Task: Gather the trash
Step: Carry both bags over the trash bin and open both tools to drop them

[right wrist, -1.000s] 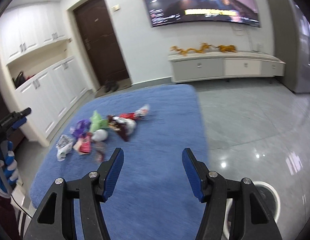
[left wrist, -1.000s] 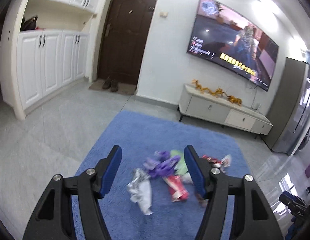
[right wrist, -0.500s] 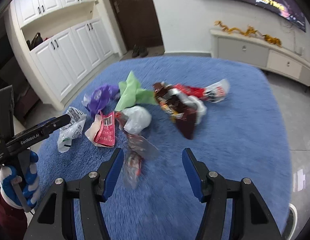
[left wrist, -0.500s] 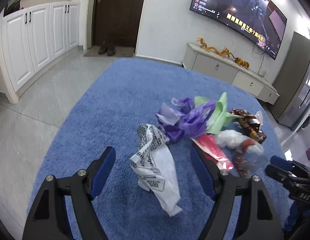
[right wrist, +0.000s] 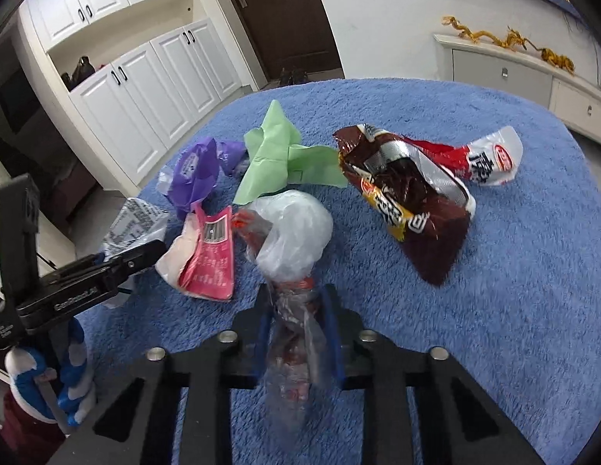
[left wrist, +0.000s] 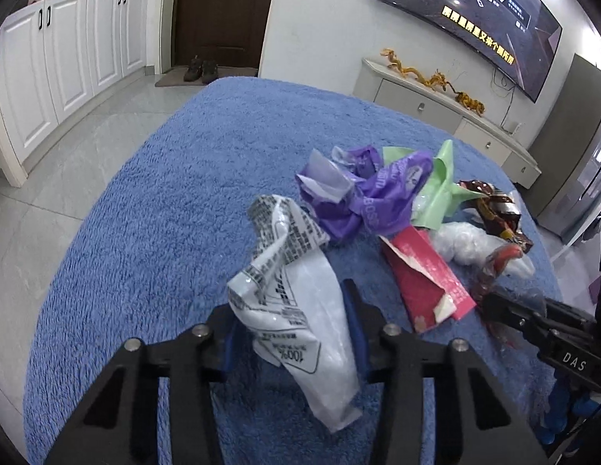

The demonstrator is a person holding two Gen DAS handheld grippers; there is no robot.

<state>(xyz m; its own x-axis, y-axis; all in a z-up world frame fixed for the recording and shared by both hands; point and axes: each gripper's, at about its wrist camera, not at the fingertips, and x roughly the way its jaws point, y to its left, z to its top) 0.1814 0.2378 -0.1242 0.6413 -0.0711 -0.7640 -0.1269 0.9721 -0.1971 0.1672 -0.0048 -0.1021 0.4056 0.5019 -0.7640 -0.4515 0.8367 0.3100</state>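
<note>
A pile of trash lies on a blue fuzzy cloth [left wrist: 192, 193]. My left gripper [left wrist: 290, 333] is shut on a white printed plastic wrapper [left wrist: 296, 290]. My right gripper [right wrist: 296, 317] is shut on a clear wrapper with red print [right wrist: 296, 333]. Loose around them are a purple bag [left wrist: 370, 193], a green paper [right wrist: 277, 155], a pink packet [right wrist: 211, 259], a crumpled clear bag [right wrist: 296, 228], a brown snack bag [right wrist: 412, 201] and a red and white wrapper [right wrist: 482, 159]. The right gripper also shows in the left wrist view [left wrist: 494, 302].
The cloth's edge [left wrist: 87, 224] drops to a grey tiled floor [left wrist: 60, 147]. White cabinets [left wrist: 68, 58] stand at the left, a dark door [left wrist: 223, 11] at the back. A low TV cabinet [left wrist: 436, 108] stands under a wall screen [left wrist: 474, 19].
Both grippers have moved down and forward into the pile. The left closed on the white printed wrapper, the right closed on the clear red-printed wrapper.
</note>
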